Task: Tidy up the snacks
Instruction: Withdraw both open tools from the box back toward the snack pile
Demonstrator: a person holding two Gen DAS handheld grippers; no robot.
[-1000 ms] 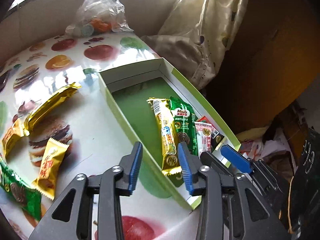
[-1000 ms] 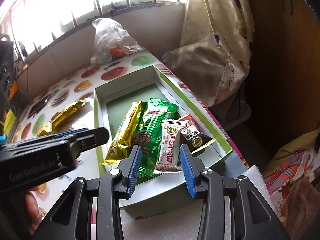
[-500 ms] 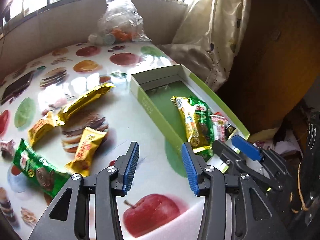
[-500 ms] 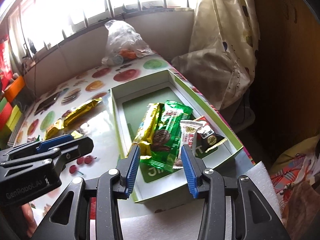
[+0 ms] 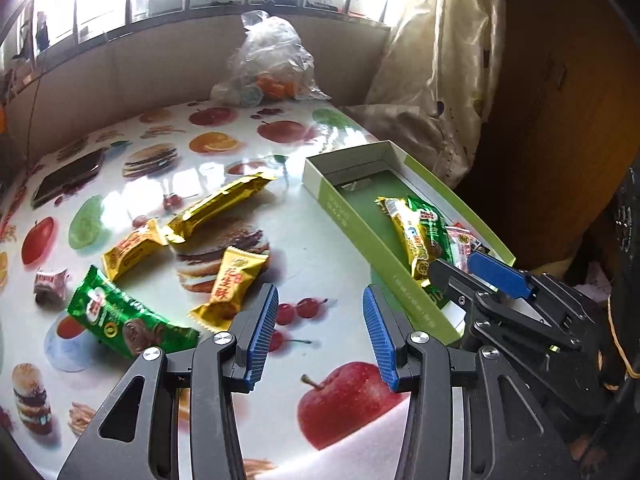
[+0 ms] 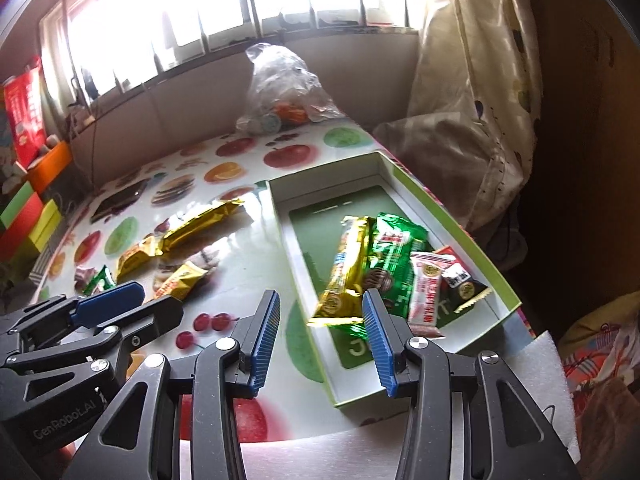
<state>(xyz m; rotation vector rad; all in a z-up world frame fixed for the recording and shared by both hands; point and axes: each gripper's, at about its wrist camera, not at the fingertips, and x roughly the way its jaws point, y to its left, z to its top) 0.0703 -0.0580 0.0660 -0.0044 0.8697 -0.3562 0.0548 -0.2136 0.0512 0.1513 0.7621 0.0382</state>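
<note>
The snacks not yet sorted lie on the bench [image 5: 332,264], all to the left of the green box [image 5: 352,224], and that side belongs to the left tongs [image 5: 316,336]. These tongs are released, with nothing between the blue pads and only the fruit-printed bench top showing in the gap. The nearest loose item is the small yellow candy packet [image 5: 230,284], just ahead of the left pad and slightly to its left. Its long axis runs diagonally, from near-left to far-right, so the tongs would likely need a small turn to close across its narrow width. The green chocolate wafer bar [image 5: 128,320] lies further left, also slanted. The long gold bar [image 5: 220,204] and a second yellow packet [image 5: 130,248] sit farther away, with a small red-wrapped sweet [image 5: 50,282] at the far left.

The right tongs [image 6: 318,336] hang over the near end of the box, their rubber faces apart and clasping nothing. A gold bar [image 6: 344,272], a green packet [image 6: 390,260] and two small packets already lie lengthwise inside the box. The right tongs are well apart from the loose snacks, with the left tongs between. So the left hand is judged the better placed for the next pick, most likely the small yellow candy packet.
</note>
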